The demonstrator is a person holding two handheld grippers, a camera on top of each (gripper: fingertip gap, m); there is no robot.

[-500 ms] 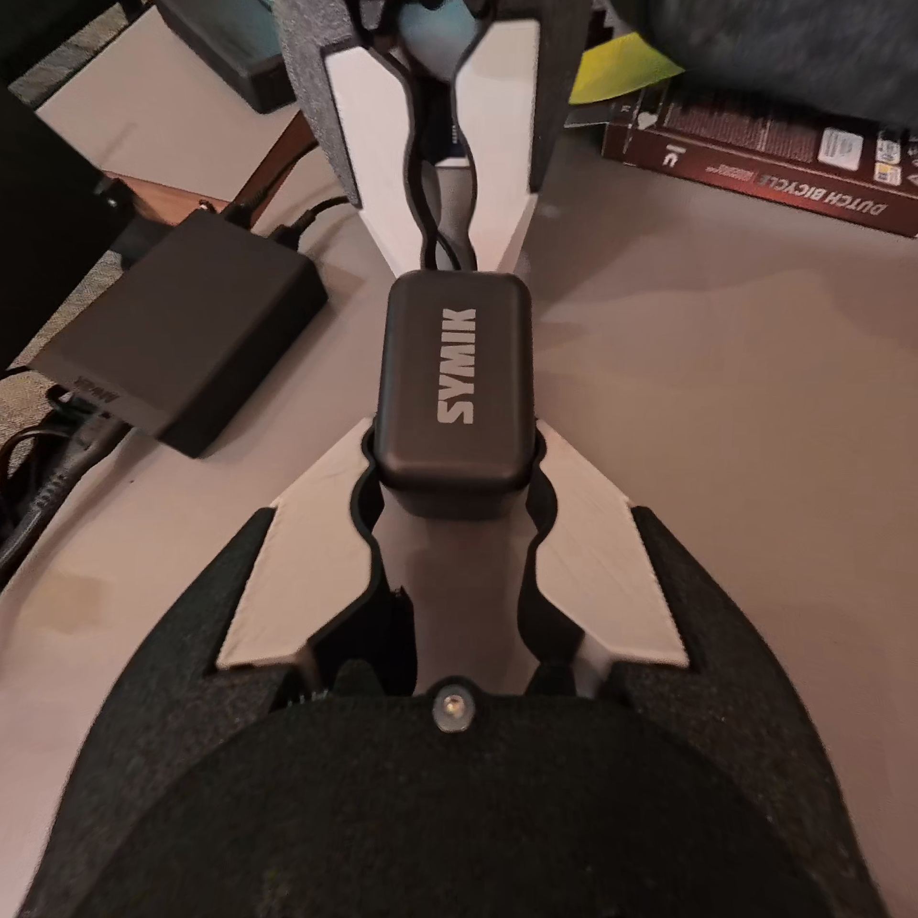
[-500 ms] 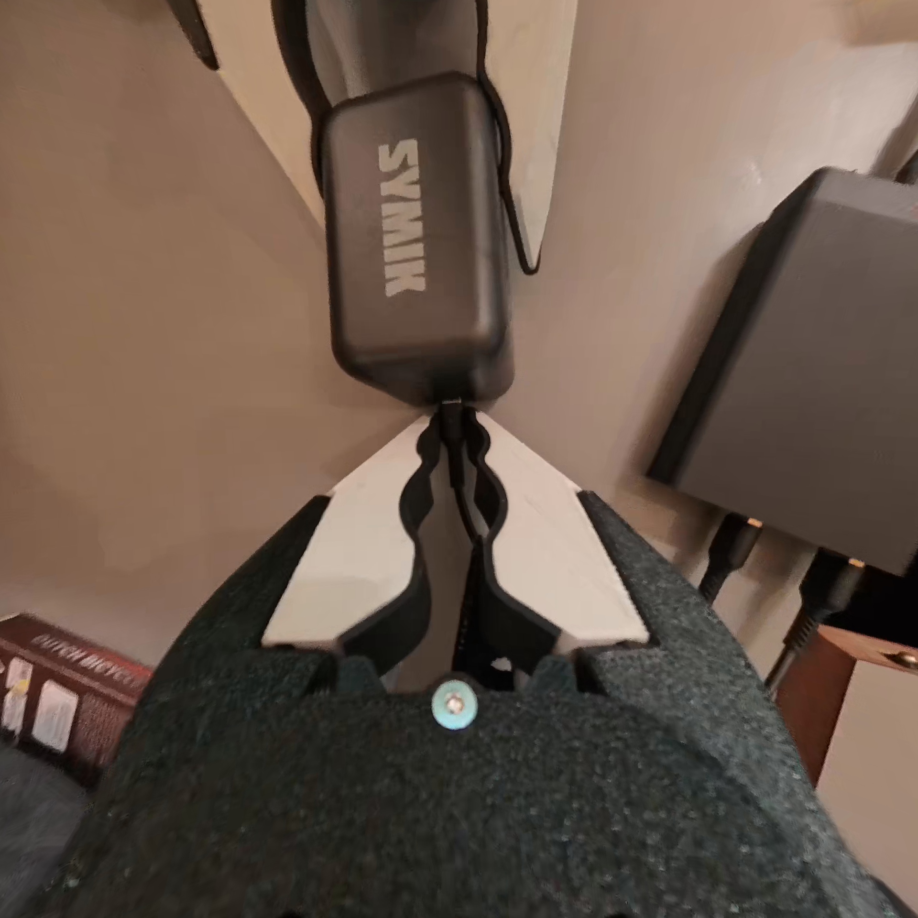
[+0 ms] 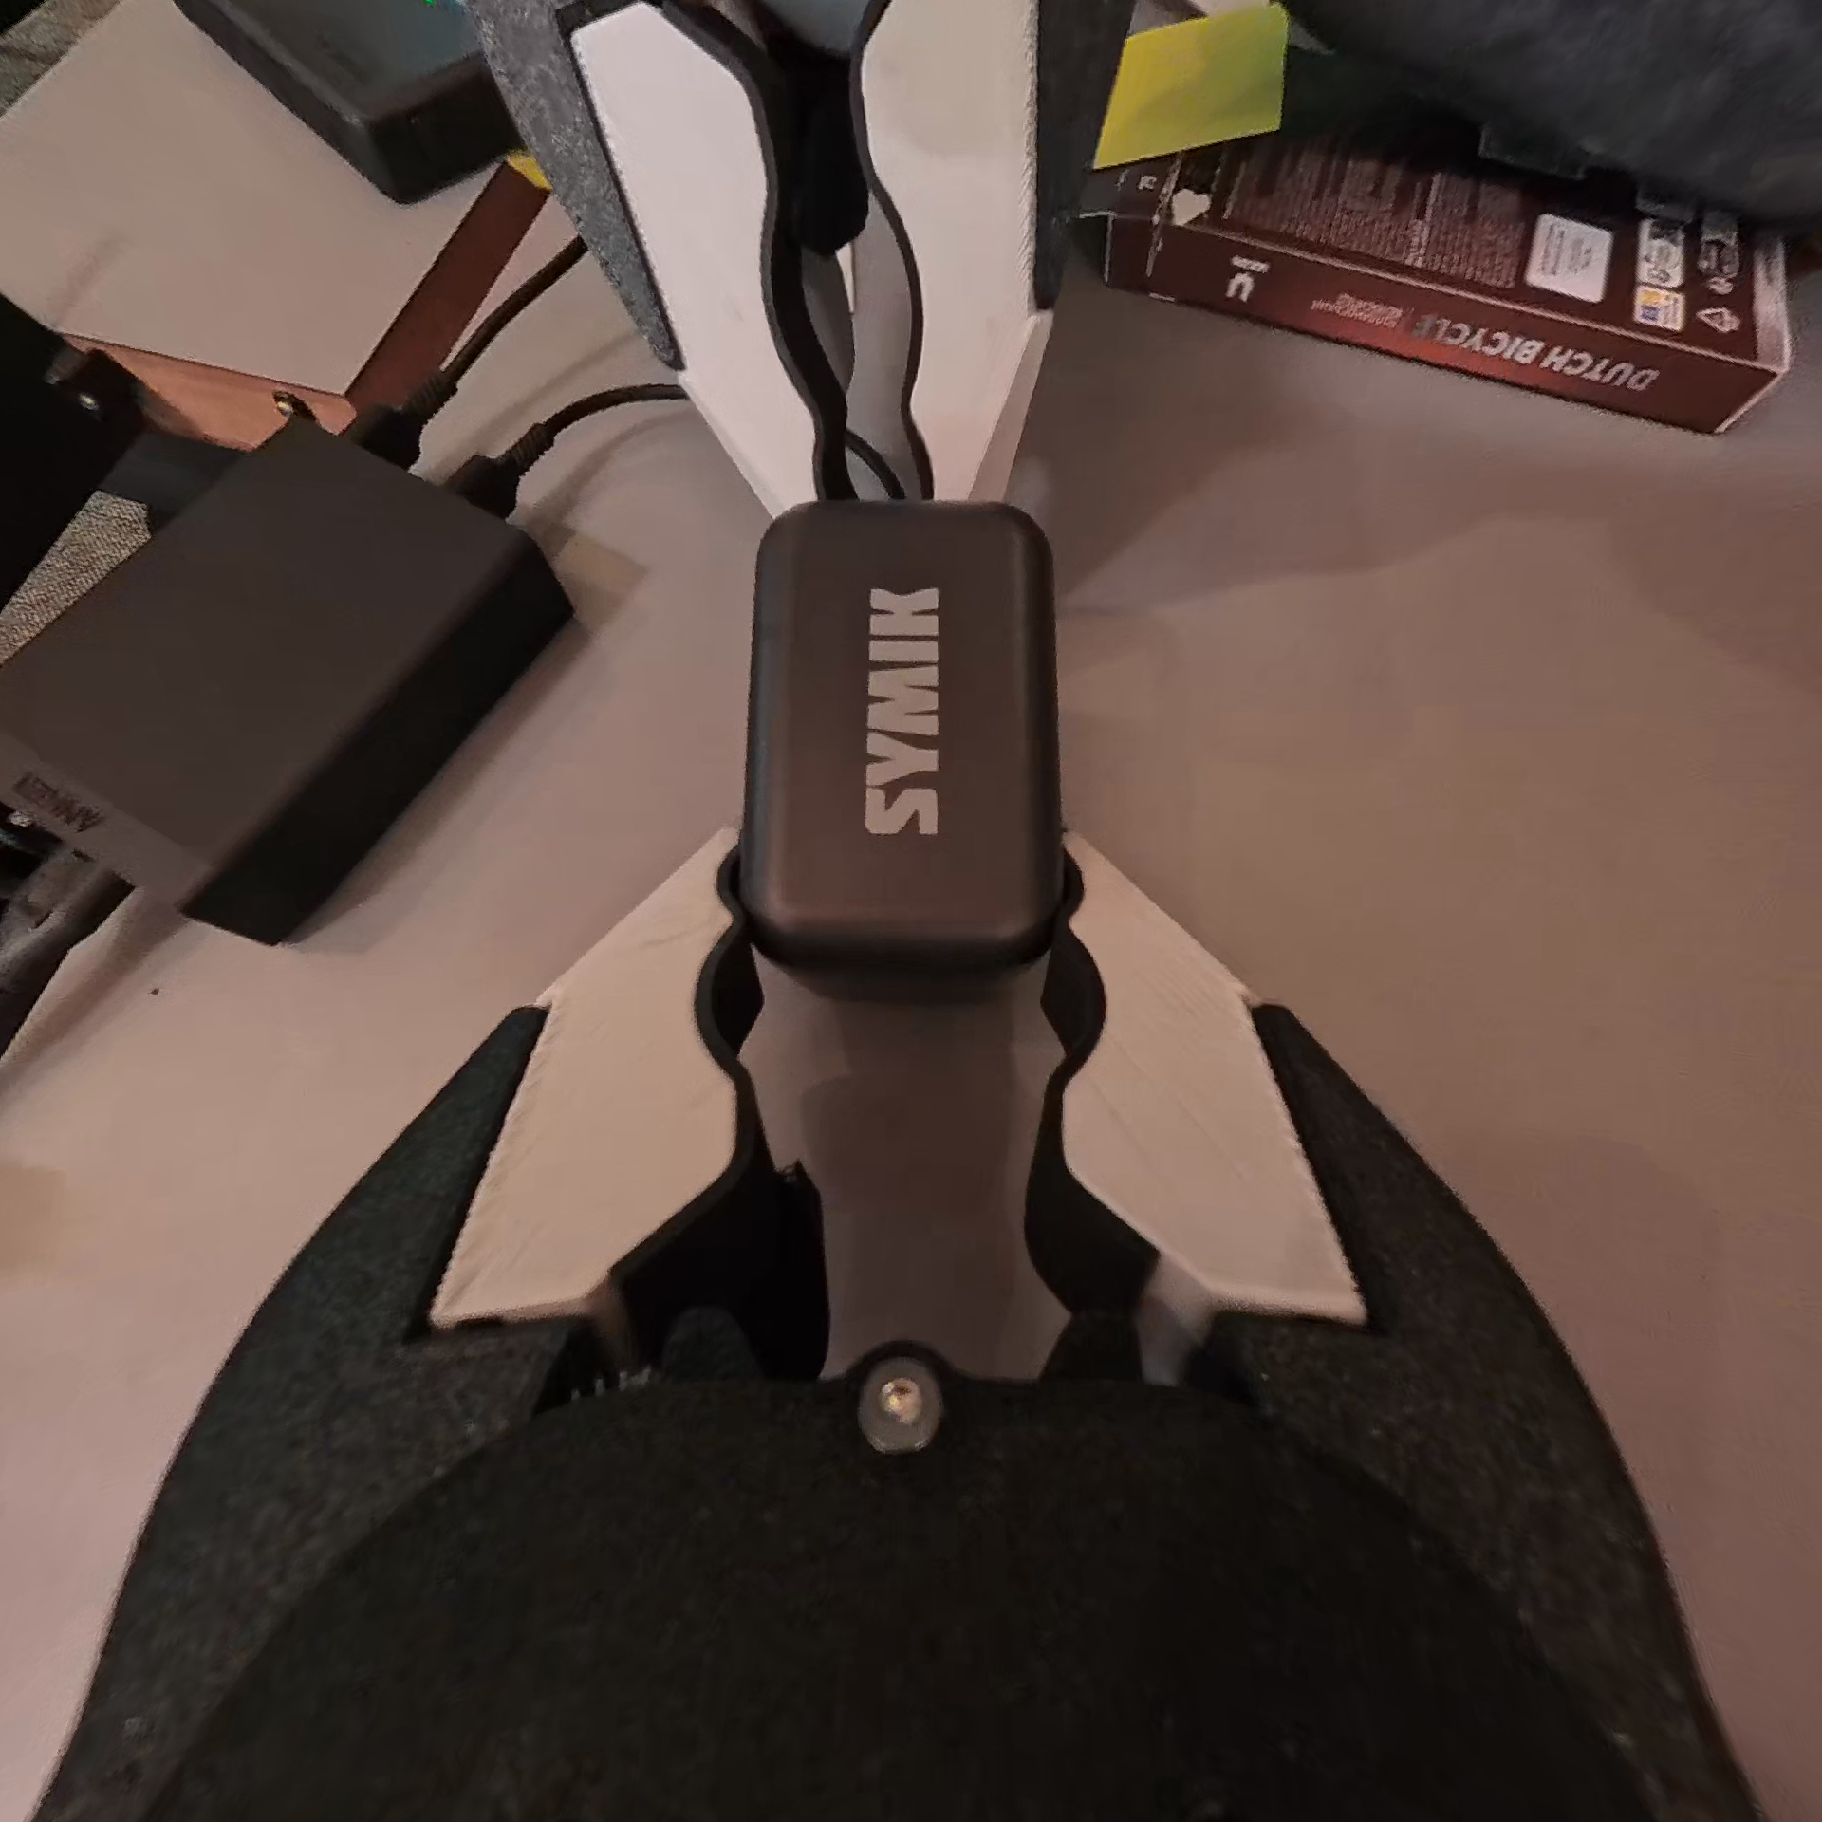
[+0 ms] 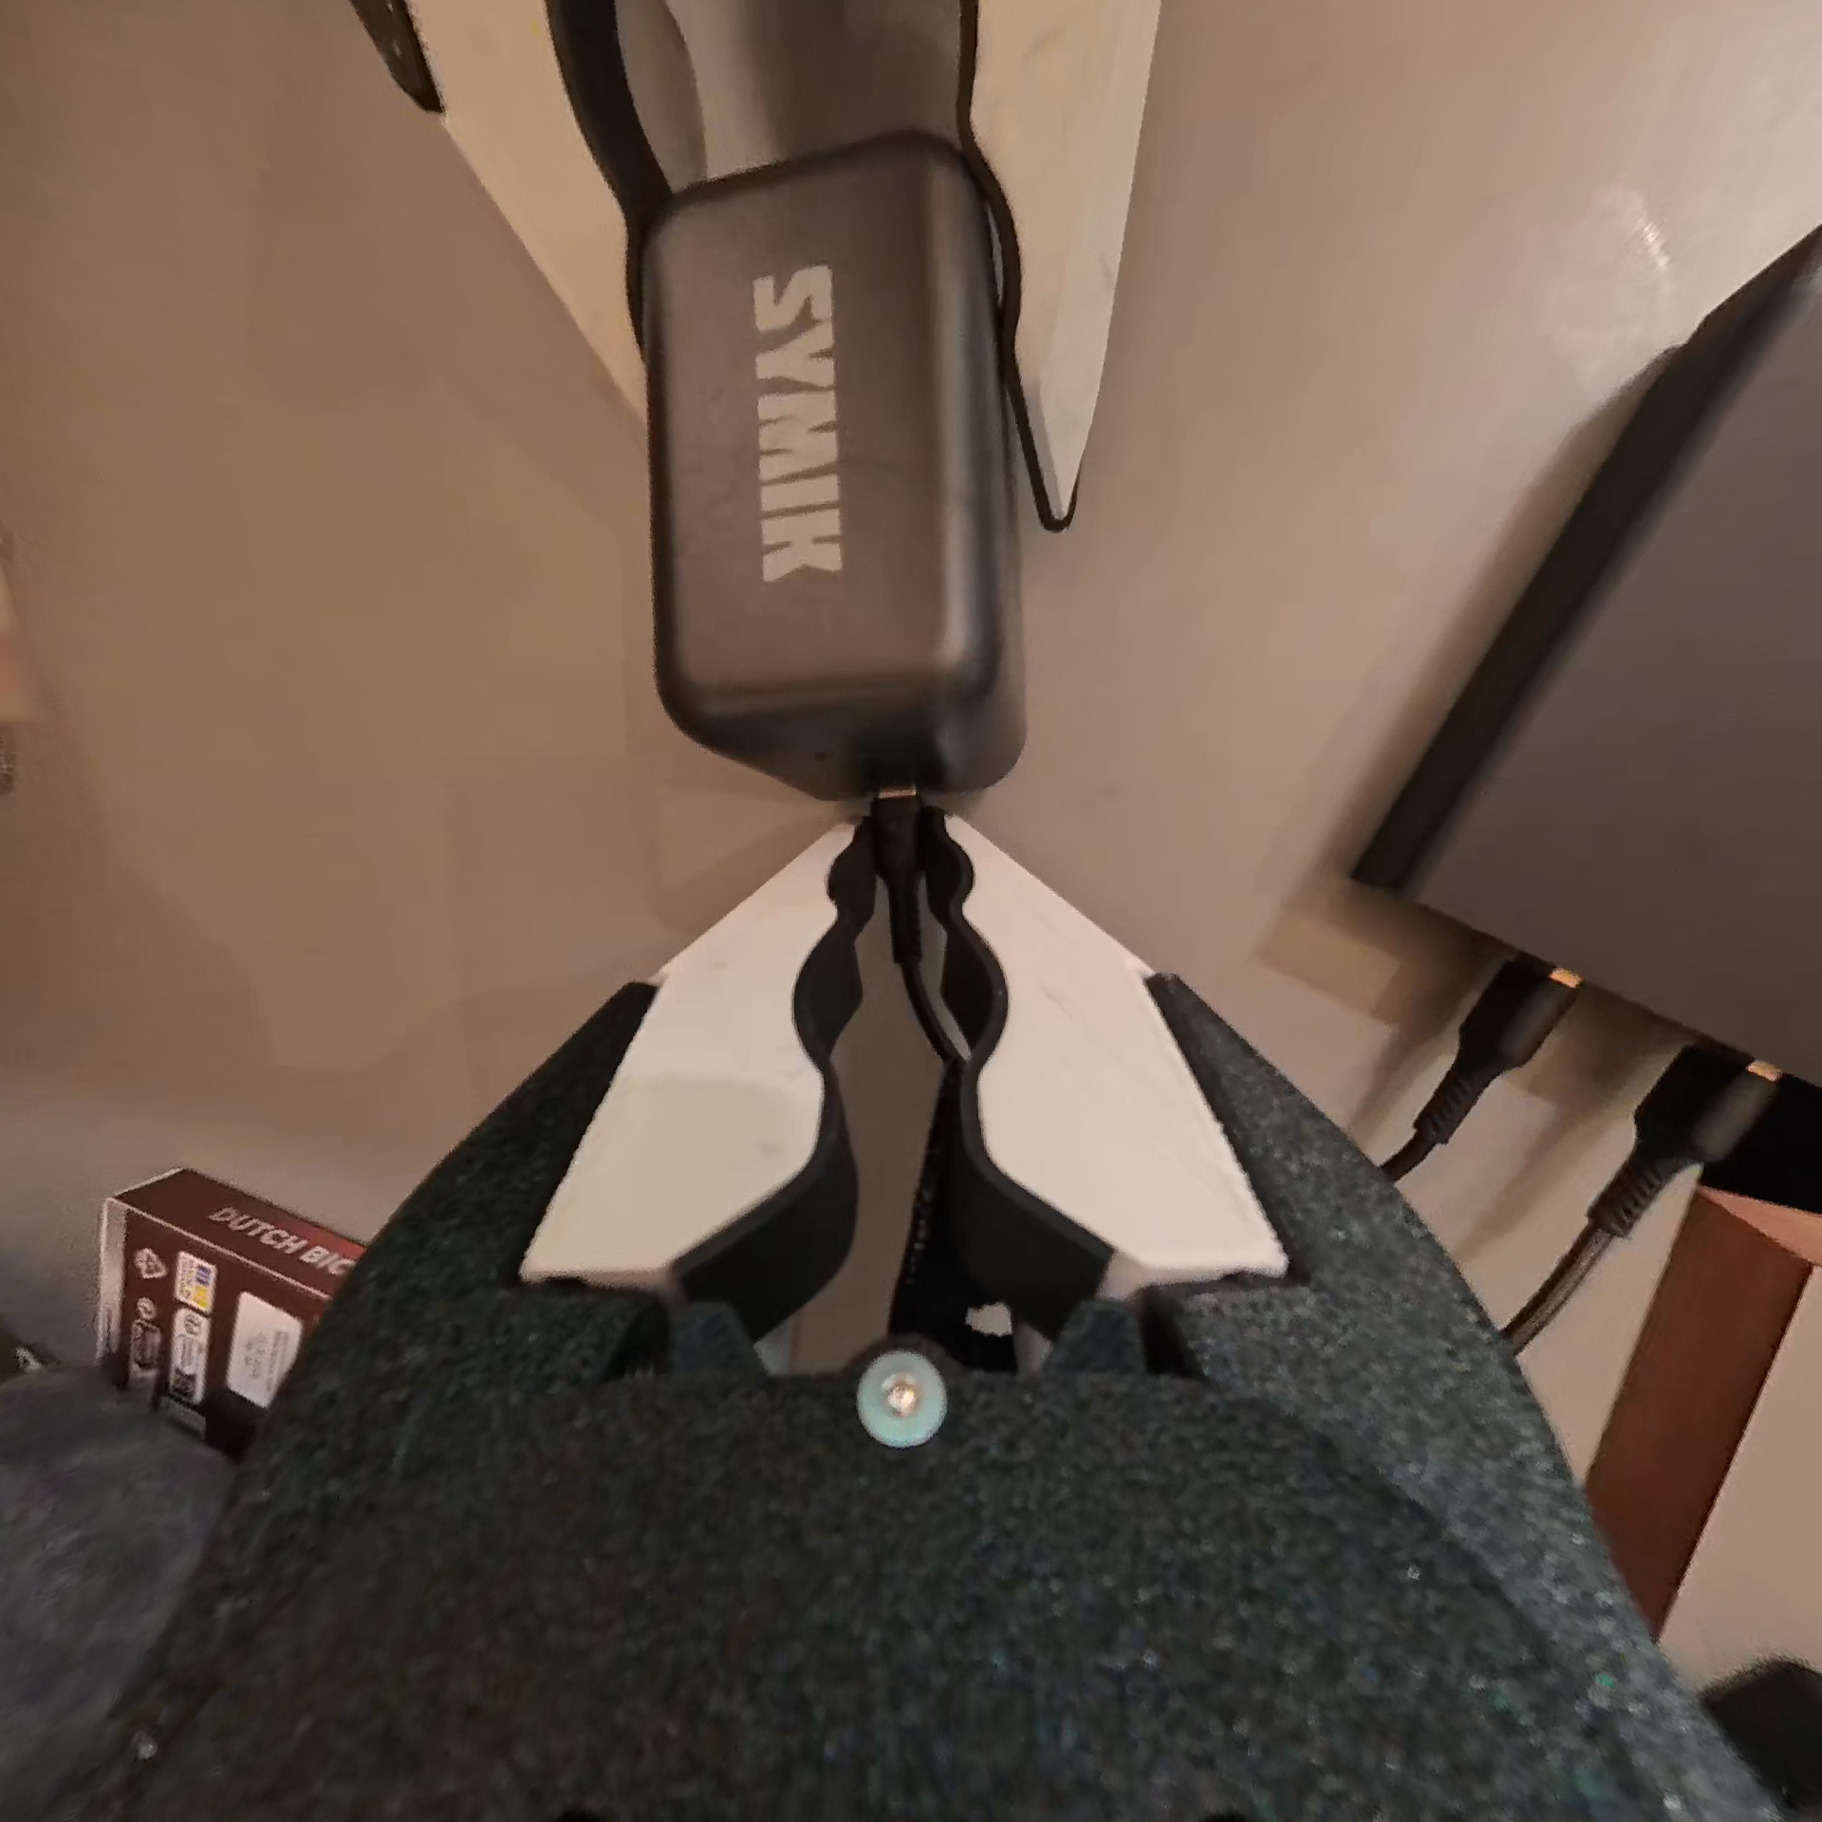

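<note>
A small black rounded box (image 3: pixel 899 730) with white lettering is held above the table. My left gripper (image 3: pixel 899 887) is shut on its near end, one finger on each side. My right gripper (image 3: pixel 877 463) faces it from the far side. In the right wrist view the right gripper (image 4: pixel 899 838) is shut on the plug of a thin black cable (image 4: pixel 902 887). The plug meets the end face of the box (image 4: pixel 828 473), with a sliver of metal tip showing. A white finger (image 4: pixel 1075 296) of the left gripper shows beside the box.
A dark grey charger block (image 3: pixel 266 670) with cables plugged in lies left on the beige table (image 3: pixel 1380 789); it also shows in the right wrist view (image 4: pixel 1627 611). A brown-red carton (image 3: pixel 1459 266) lies at the far right, with a yellow-green note (image 3: pixel 1193 84) above it. A black device (image 3: pixel 325 79) sits far left. Left tips to right tips: about 5 cm.
Both grippers and the box have shifted slightly together over the table. Both grips are the same as before.
</note>
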